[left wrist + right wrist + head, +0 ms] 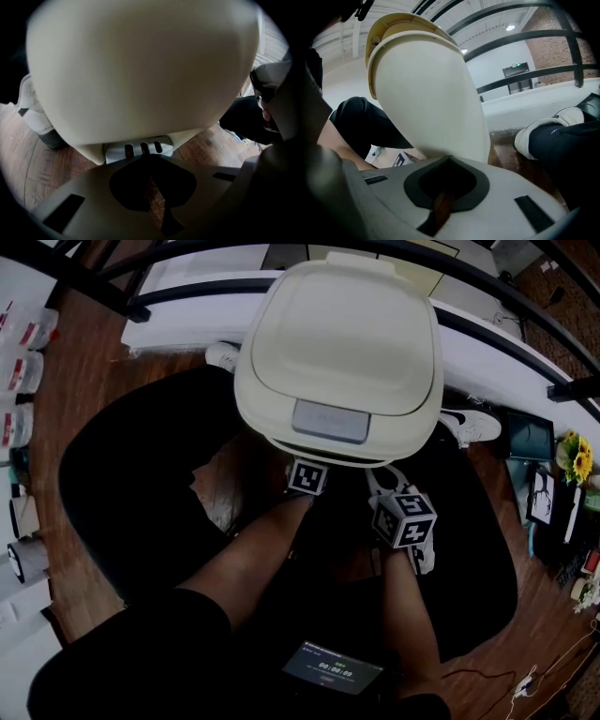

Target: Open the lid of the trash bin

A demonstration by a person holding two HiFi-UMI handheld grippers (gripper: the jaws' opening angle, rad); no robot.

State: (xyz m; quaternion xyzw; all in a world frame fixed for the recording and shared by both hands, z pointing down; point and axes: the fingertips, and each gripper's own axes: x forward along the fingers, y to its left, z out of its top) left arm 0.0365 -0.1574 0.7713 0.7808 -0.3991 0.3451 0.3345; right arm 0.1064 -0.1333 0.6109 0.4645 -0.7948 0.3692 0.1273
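A cream trash bin [337,442] stands on the wooden floor with its lid [342,334] lying down flat. A grey panel [330,421] sits at the lid's front edge. Both grippers are held low at the bin's front, their tips hidden under its rim in the head view; only the left marker cube [307,476] and the right marker cube [405,518] show. My left gripper [146,158] is shut, its tips right at the grey slotted pedal [139,150] at the bin's foot [140,70]. My right gripper [449,160] is shut beside the bin's wall [426,93], holding nothing.
White shoes [469,425] [222,354] stand on either side of the bin. A white ledge [487,324] with black railings runs behind it. A small screen [333,671] hangs by the person's body. Flowers [574,456] and clutter lie at the right, bottles [23,371] at the left.
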